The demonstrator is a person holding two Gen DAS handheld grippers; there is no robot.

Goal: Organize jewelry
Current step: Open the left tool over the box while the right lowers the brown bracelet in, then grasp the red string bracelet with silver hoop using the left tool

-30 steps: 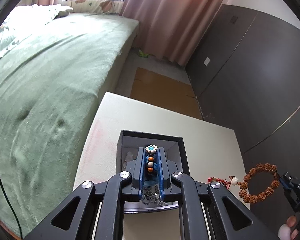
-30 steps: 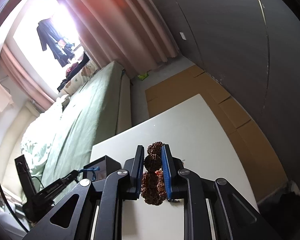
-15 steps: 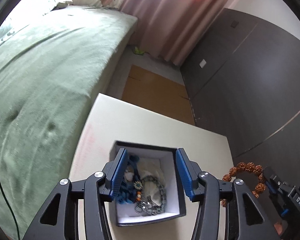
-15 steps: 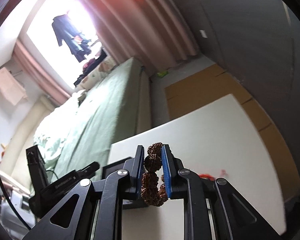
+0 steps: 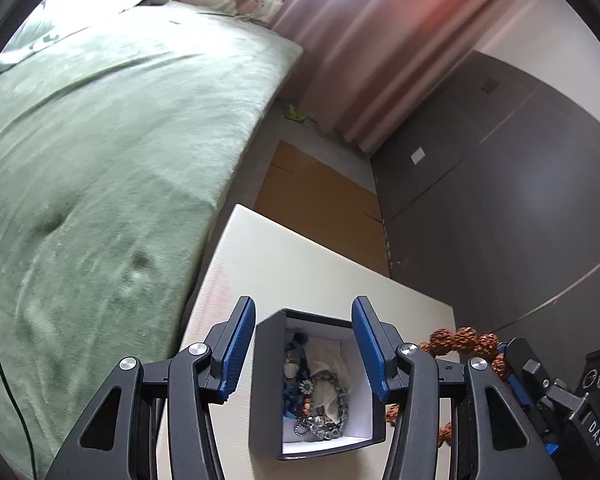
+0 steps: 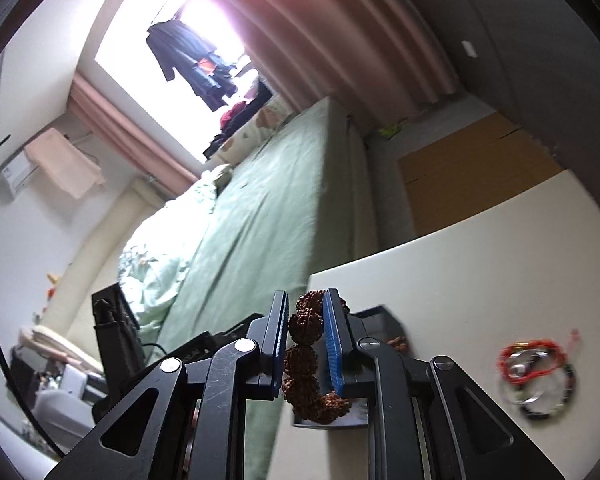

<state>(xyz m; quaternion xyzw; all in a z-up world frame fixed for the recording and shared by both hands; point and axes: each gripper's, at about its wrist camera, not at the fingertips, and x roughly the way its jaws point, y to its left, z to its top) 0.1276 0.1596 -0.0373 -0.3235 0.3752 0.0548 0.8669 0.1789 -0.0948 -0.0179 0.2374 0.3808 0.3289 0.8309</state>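
My left tool (image 5: 303,346) stands with its jaws apart and nothing between the pads, right above the open black box (image 5: 267,380) on the tabletop (image 5: 300,264); chains and beaded pieces (image 5: 314,396) lie inside, below the gap. My right tool (image 6: 306,336) is clamped on the brown bead bracelet (image 6: 305,354), just right of the box. More jewelry (image 6: 538,376) lies further right.
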